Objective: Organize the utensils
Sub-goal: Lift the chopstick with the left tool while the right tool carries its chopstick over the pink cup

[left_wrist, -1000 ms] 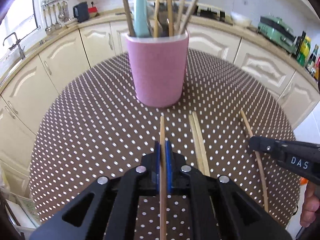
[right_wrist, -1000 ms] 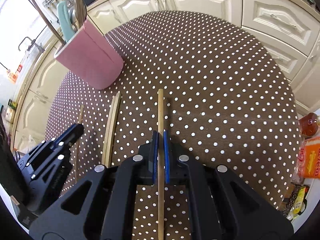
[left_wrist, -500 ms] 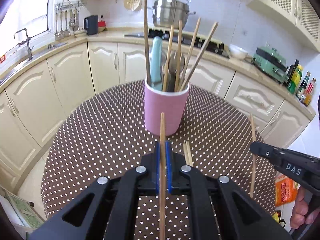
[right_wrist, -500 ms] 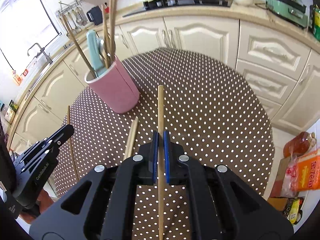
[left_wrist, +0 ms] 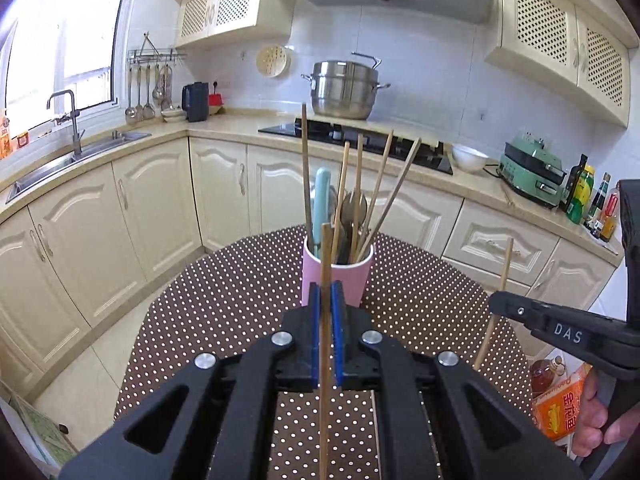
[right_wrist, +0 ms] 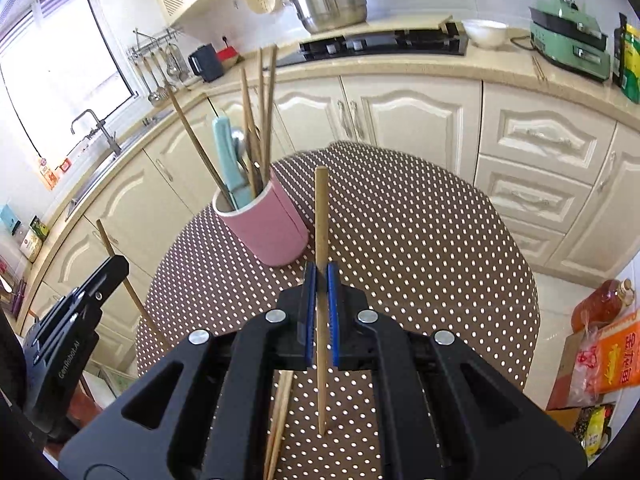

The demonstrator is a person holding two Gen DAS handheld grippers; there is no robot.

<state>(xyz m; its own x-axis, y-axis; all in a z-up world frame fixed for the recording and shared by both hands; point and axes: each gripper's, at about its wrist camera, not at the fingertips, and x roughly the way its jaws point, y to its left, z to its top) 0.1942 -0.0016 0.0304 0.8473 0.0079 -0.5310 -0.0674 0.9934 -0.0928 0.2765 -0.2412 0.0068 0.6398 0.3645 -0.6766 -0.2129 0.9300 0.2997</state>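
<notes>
Dotted table (right_wrist: pixel 420 240) | pink holder (right_wrist: pixel 272 232): 1 | loose chopsticks (right_wrist: pixel 280 412): 2

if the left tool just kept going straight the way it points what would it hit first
Most likely the pink holder, straight ahead of the left tool. The chopstick clamped in it sticks out in front, so its tip would probably touch the holder first. Depth is hard to judge.

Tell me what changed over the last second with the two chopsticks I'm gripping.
Both grippers rose: the left gripper and right gripper lifted their chopsticks off the polka-dot table. Grips unchanged, both shut. The pink holder and the chopstick pair on the table stayed put.
</notes>
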